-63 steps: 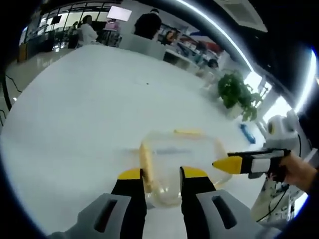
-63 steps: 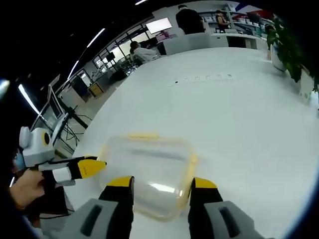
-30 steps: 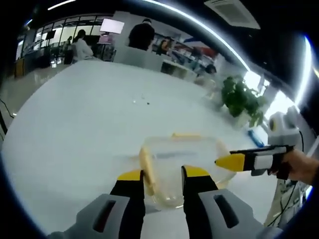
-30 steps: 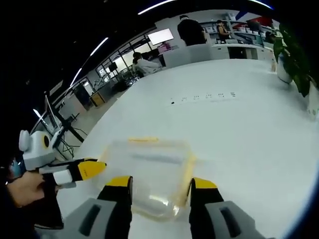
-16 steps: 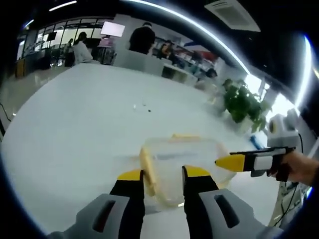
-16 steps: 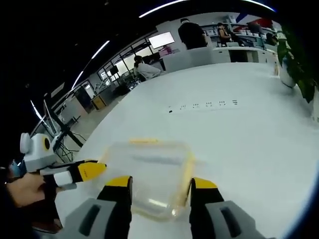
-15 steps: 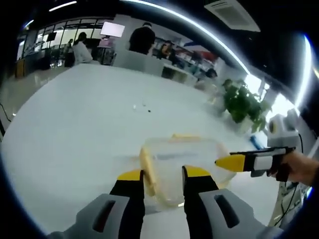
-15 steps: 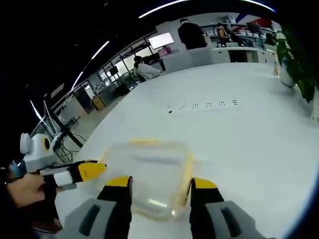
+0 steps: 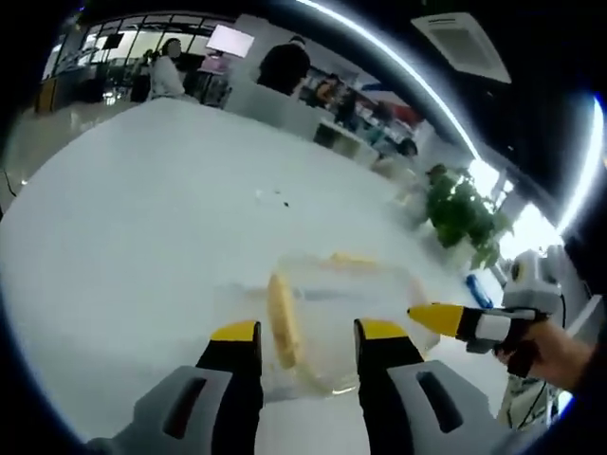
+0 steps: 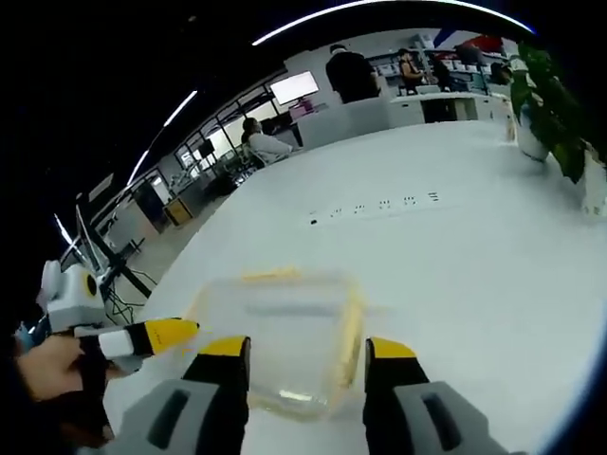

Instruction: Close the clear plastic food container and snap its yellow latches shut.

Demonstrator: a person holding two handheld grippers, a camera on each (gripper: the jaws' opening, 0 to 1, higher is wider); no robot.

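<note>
The clear plastic container (image 9: pixel 346 308) lies on the white table (image 9: pixel 142 218) with its lid on top. A yellow latch (image 9: pixel 282 318) runs along its left side and another (image 9: pixel 353 258) sits on its far edge. My left gripper (image 9: pixel 308 343) hovers open just before the container's near edge. The right gripper (image 9: pixel 446 318), held by a hand (image 9: pixel 548 349), points in from the right at the container's side. In the right gripper view the container (image 10: pixel 275 327) lies ahead of my open right gripper (image 10: pixel 308 353). There the left gripper (image 10: pixel 156 333) points in from the left.
A potted plant (image 9: pixel 465 209) stands beyond the container, at the table's far right, also seen as the plant (image 10: pixel 545 104). A row of small sockets (image 10: pixel 375 204) is set in the tabletop. People sit and stand at desks (image 9: pixel 275 71) far behind.
Both views have shifted a little with the hands. In the left gripper view the right gripper's tip sits slightly lower against the container. The container has not moved.
</note>
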